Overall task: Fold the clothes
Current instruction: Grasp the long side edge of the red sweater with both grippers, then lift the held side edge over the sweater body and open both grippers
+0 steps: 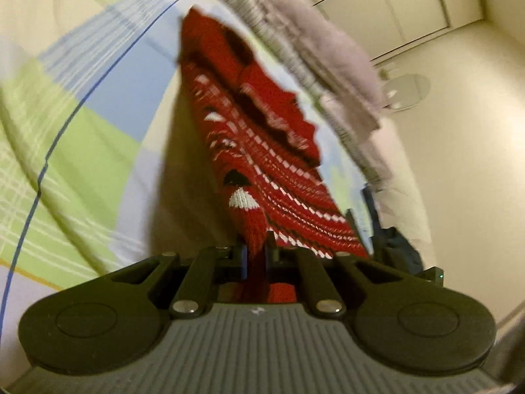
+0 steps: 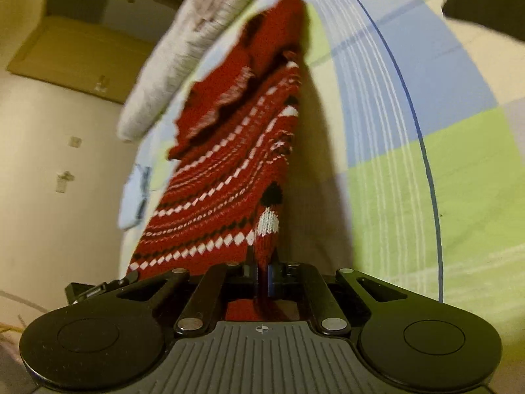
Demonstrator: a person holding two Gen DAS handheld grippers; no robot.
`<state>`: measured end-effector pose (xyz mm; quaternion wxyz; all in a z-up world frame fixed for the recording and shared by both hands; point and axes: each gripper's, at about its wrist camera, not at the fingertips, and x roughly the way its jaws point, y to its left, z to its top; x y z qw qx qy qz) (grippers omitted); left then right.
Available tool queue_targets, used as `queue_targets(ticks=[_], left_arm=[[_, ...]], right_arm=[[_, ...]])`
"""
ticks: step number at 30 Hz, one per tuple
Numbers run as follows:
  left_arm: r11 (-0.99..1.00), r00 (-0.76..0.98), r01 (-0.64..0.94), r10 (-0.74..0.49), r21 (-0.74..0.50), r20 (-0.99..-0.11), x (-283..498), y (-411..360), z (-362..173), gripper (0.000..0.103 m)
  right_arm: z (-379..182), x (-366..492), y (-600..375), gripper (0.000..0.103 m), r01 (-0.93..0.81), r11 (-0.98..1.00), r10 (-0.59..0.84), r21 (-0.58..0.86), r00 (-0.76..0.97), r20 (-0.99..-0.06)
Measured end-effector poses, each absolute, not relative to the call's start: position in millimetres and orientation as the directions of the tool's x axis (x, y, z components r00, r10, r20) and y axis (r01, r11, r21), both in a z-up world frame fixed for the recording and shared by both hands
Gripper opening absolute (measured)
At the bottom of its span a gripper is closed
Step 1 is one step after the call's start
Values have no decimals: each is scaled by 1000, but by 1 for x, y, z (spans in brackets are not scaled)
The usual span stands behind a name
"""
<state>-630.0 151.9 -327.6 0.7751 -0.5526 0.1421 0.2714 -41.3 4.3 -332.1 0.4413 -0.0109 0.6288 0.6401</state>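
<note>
Over the bedspread (image 1: 75, 151), both claws, left (image 1: 256, 249) & right (image 2: 262, 269), pinched tight on my red sweater's (image 1: 262, 151) edge, prob. spreading it for folding.

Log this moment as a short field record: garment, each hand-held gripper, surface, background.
garment: red knit sweater with white and black pattern, lifted and stretched away from both cameras
left hand-held gripper: shut on the sweater's edge
right hand-held gripper: shut on the sweater's edge
surface: bedsheet in green, blue and cream checks, under the sweater
background: grey striped cloth pile beyond the sweater; images motion-blurred
</note>
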Motion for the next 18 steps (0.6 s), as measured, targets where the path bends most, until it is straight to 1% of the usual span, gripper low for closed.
queue_targets(ticks=[2, 4, 8, 12, 15, 18], left_arm=[[221, 820, -566, 249, -794, -515, -636, 139, -318, 6], [176, 817, -572, 212, -801, -537, -643, 120, -315, 6], [62, 795, -604, 120, -795, -595, -663, 71, -316, 6], [-54, 777, -623, 78, -780, -625, -679, 33, -315, 5], [-74, 774, -626, 69, -776, -630, -684, 29, -311, 5], [-29, 800, -593, 91, -805, -593, -684, 50, -302, 5]], right_arm=[[-322, -41, -10, 3, -556, 166, 548, 815, -635, -545], [-313, -43, -26, 3, -537, 163, 531, 828, -659, -532], [-320, -57, -77, 3, -519, 278, 425, 808, -688, -588], [-330, -72, -126, 3, -468, 413, 349, 781, -711, -611], [-330, -81, -136, 3, -448, 462, 322, 766, -720, -615], [-323, -80, -123, 3, -435, 451, 342, 779, -723, -601]])
